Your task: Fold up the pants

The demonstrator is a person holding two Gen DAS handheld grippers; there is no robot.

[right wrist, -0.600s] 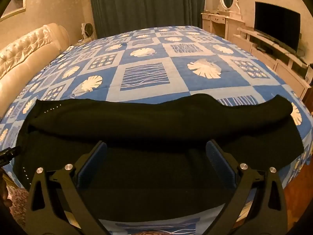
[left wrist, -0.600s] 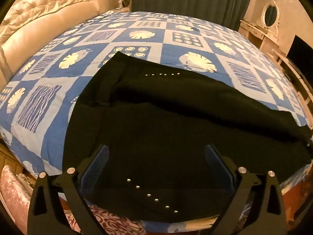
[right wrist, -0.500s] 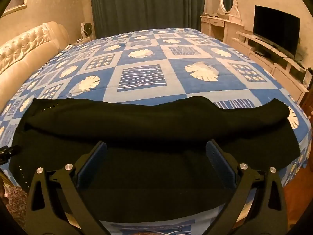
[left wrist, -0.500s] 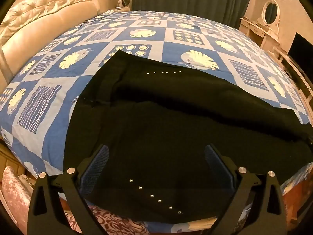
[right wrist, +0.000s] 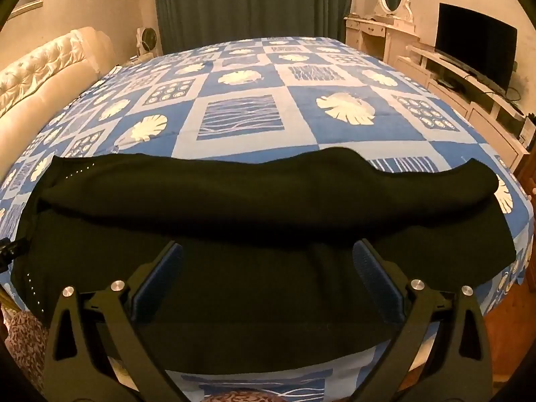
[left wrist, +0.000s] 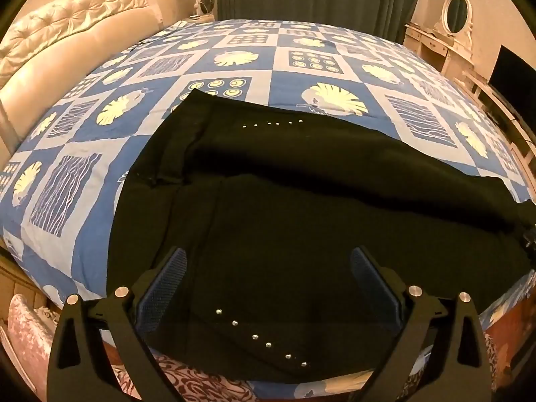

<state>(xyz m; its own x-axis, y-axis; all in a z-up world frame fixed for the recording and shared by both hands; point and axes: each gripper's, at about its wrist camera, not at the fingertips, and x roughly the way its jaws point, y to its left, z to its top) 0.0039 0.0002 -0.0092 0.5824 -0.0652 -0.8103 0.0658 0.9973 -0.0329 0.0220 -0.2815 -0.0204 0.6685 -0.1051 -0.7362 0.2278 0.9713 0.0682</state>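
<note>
Black pants (left wrist: 301,221) lie spread flat along the near edge of the bed, waist end at the left, both legs running right. Two rows of small silver studs show near the waist. In the right wrist view the pants (right wrist: 234,234) stretch across the whole width, leg ends at the right. My left gripper (left wrist: 268,274) is open and empty above the waist part of the near leg. My right gripper (right wrist: 268,268) is open and empty above the middle of the near leg. Neither touches the cloth.
The bed (left wrist: 251,67) has a blue and white patchwork cover. A cream tufted headboard (left wrist: 67,33) stands at the left. A dresser with an oval mirror (right wrist: 395,20) and a TV (right wrist: 475,50) stand at the right. Dark curtains (right wrist: 251,0) hang behind.
Both grippers have drifted slightly back and up from the pants, which now sit a little lower and farther in view. The pants have not moved. Both grippers stay open.
</note>
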